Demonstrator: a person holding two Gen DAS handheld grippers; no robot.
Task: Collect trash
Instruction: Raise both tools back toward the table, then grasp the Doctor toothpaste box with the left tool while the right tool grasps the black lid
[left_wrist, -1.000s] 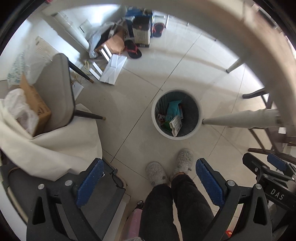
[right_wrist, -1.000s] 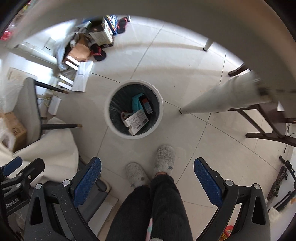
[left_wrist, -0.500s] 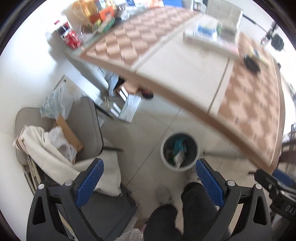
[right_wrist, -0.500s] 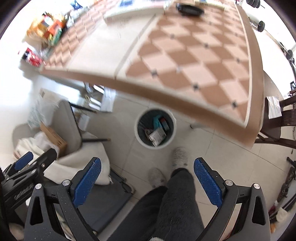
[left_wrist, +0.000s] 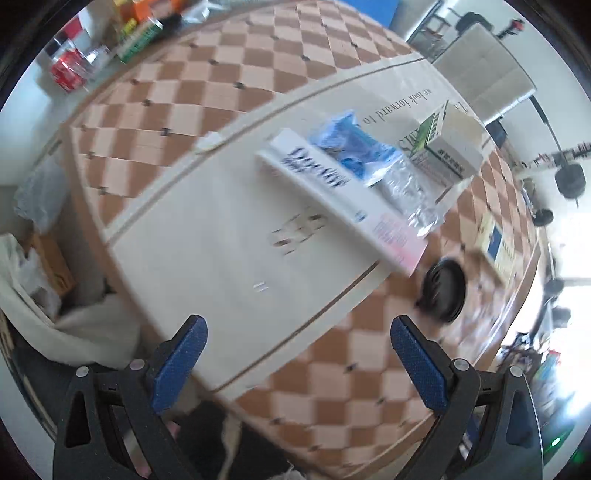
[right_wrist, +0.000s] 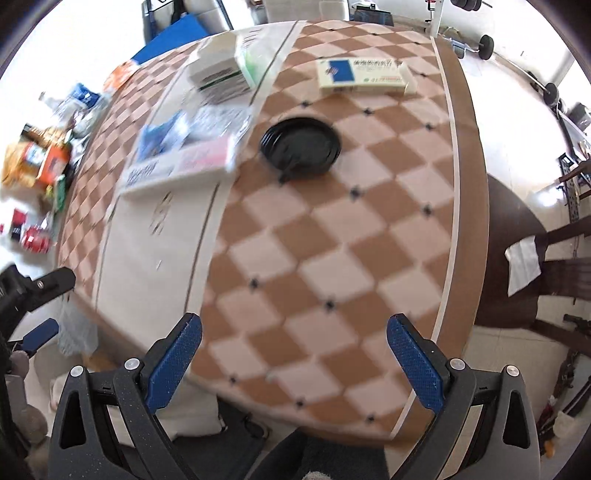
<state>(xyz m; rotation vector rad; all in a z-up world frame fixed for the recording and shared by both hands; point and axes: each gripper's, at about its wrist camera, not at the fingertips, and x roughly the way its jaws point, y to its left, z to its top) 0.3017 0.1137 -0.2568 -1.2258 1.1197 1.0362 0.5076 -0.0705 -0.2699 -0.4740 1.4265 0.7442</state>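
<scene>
Trash lies on the checkered table (left_wrist: 177, 85): a long white toothpaste box (left_wrist: 343, 199), a blue and clear plastic wrapper (left_wrist: 365, 158), a green and white carton (left_wrist: 447, 144), a black round lid (left_wrist: 443, 291) and a flat medicine box (left_wrist: 495, 240). The same items show in the right wrist view: the toothpaste box (right_wrist: 177, 166), wrapper (right_wrist: 192, 125), carton (right_wrist: 221, 66), lid (right_wrist: 301, 147) and medicine box (right_wrist: 364, 77). My left gripper (left_wrist: 295, 365) and right gripper (right_wrist: 293, 360) are open and empty, hovering above the table's near edge.
Snack packs and red cans (left_wrist: 70, 70) sit at the table's far left corner. A chair draped with white cloth (left_wrist: 55, 306) stands left of the table. A dark wooden chair (right_wrist: 546, 266) stands on the right. The bin is out of view.
Both grippers have swung up from over the floor bin to above the tabletop. The bin and my feet have left view. Both stay open.
</scene>
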